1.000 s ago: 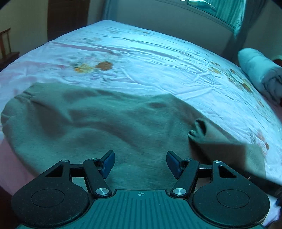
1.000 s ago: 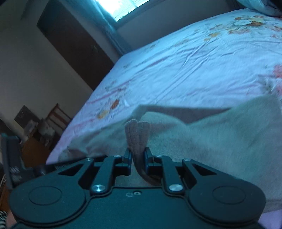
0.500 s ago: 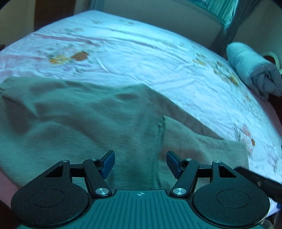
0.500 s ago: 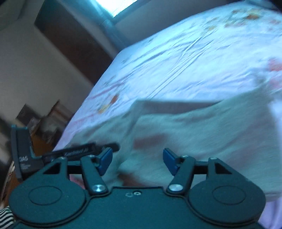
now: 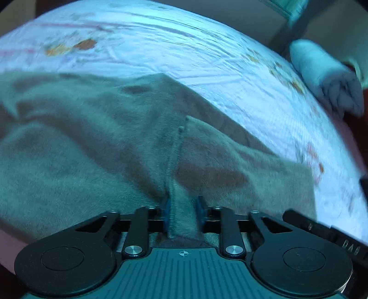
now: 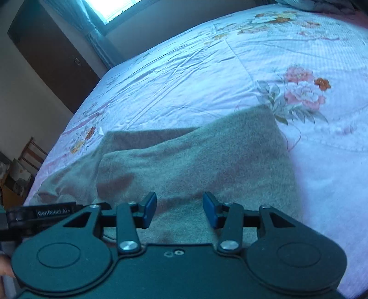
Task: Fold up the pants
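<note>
left gripper (image 5: pixel 182 212) pinching blurred pants (image 5: pixel 92 149) fold, seemingly

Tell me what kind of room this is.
Most likely a bedroom at home. The grey pants lie on a bed under a floral sheet, a rolled blanket sits at the bed's far edge, and a curtained window and a dark door stand behind.

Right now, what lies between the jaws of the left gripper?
In the left wrist view, a bunched fold of the pants lies pinched there by the left gripper.
</note>
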The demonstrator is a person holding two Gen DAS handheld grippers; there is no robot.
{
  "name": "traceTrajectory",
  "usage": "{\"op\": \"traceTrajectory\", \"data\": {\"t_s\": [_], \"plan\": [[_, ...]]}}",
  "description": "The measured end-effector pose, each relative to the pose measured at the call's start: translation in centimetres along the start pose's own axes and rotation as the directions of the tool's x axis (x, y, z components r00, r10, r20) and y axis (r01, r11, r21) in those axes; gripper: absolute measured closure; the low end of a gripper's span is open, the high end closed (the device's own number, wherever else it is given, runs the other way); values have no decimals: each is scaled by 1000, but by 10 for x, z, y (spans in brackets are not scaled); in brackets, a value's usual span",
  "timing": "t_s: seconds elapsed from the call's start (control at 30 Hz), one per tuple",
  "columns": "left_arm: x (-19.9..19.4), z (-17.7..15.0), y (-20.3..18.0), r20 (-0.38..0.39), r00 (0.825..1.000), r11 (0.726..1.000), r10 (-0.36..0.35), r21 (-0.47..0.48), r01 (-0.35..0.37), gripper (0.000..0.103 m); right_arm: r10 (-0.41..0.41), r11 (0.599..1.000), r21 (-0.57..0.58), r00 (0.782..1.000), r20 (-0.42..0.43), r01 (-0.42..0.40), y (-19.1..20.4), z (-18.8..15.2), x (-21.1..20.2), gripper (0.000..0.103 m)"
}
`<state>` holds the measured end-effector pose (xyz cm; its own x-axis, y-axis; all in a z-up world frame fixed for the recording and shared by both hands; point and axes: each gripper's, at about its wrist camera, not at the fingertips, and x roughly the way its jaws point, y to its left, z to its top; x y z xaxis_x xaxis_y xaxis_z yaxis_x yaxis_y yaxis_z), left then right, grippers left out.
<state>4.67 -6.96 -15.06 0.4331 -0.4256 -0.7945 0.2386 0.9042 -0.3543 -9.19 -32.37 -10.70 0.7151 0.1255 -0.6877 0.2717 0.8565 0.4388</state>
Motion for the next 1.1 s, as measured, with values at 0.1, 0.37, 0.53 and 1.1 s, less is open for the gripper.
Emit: {"op": "traceTrajectory", "data": {"t_s": [0.1,0.37,0.53,1.1], "plan": [[-9,-4,-3,47,999,999,-2,37,0,93,8,1000,4,1000,1,-8,0,1,1,65],[-31,-25,-13,170,985,989,21,141,-45,94,7,1000,-11,1000,-1,-7,4,-1,2,65],[-12,-20,-2,105,993,992,46,112,-58,92,5,999,-47,1000,-29,-6,9,-5,6,66],[-75,4,78,206,963,984,174,-80,-161,37,117,948,-288,990,-73,-133,116,-7,36,101]]}}
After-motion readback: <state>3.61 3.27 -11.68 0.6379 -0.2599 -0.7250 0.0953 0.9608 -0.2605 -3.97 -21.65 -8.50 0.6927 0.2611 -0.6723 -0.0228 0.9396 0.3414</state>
